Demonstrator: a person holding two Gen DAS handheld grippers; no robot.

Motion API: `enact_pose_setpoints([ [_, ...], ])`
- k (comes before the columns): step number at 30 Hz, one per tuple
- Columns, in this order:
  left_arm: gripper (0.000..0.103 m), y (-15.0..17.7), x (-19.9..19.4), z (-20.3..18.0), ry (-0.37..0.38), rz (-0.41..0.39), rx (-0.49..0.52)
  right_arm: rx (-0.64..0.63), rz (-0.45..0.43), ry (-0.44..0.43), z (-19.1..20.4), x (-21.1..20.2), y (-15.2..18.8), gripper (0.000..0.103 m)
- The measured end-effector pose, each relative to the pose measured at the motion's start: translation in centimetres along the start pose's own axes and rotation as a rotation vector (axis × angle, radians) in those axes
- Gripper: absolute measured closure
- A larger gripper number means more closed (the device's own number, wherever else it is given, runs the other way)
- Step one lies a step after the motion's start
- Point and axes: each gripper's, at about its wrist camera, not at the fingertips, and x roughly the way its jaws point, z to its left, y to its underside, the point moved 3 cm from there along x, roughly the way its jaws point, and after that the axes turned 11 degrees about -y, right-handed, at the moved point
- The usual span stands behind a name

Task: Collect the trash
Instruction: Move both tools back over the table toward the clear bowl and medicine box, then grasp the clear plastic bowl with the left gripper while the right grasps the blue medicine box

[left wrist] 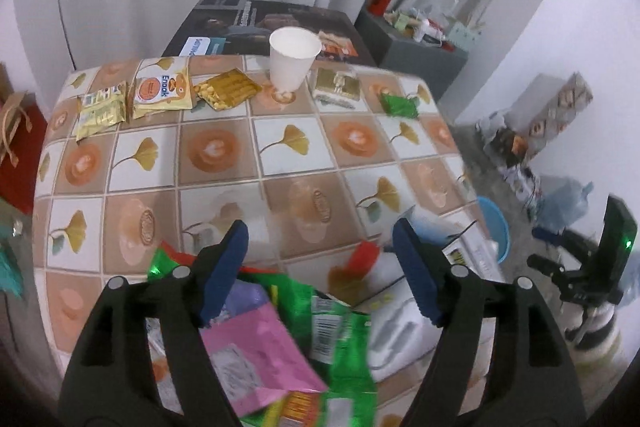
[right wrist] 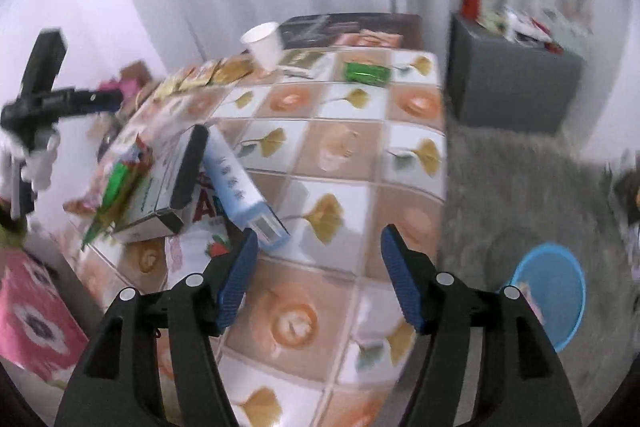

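Observation:
My left gripper (left wrist: pixel 320 231) stands open over a heap of trash at the near edge of the table: a green wrapper (left wrist: pixel 340 331) and a pink wrapper (left wrist: pixel 256 351) lie below its jaws, untouched by the pads. At the far edge stand a white paper cup (left wrist: pixel 294 57), yellow snack packets (left wrist: pixel 160 95) and a small green wrapper (left wrist: pixel 398 105). My right gripper (right wrist: pixel 320 235) is open and empty above the tablecloth. To its left lie a white and black box (right wrist: pixel 160 195) and a blue and white carton (right wrist: pixel 240 187). The paper cup (right wrist: pixel 264 45) and small green wrapper (right wrist: pixel 366 71) show far off.
A blue bin (right wrist: pixel 560 291) stands on the grey floor right of the table (right wrist: pixel 340 155); it is the blue bin (left wrist: pixel 498 231) past the table edge. A grey cabinet (right wrist: pixel 512 87) with clutter is behind it. A red bag (left wrist: pixel 20 147) hangs at the left.

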Motion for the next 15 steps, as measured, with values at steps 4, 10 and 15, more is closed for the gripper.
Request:
enact_pose_setpoints([
  [4, 0.031, -0.1, 2.1, 0.7, -0.018, 0.046, 0.026, -0.078, 0.027, -0.009, 1.6, 2.4, -0.7, 0.041],
  [10, 0.027, -0.6, 5.4, 1.0, -0.048, 0.11, 0.042, -0.17, 0.063, 0.008, 2.6, 4.7, -1.0, 0.041],
  [15, 0.027, -0.6, 7.7, 1.6, -0.115, 0.16, 0.038, -0.18, 0.076, -0.008, 2.6, 6.2, -1.4, 0.041],
])
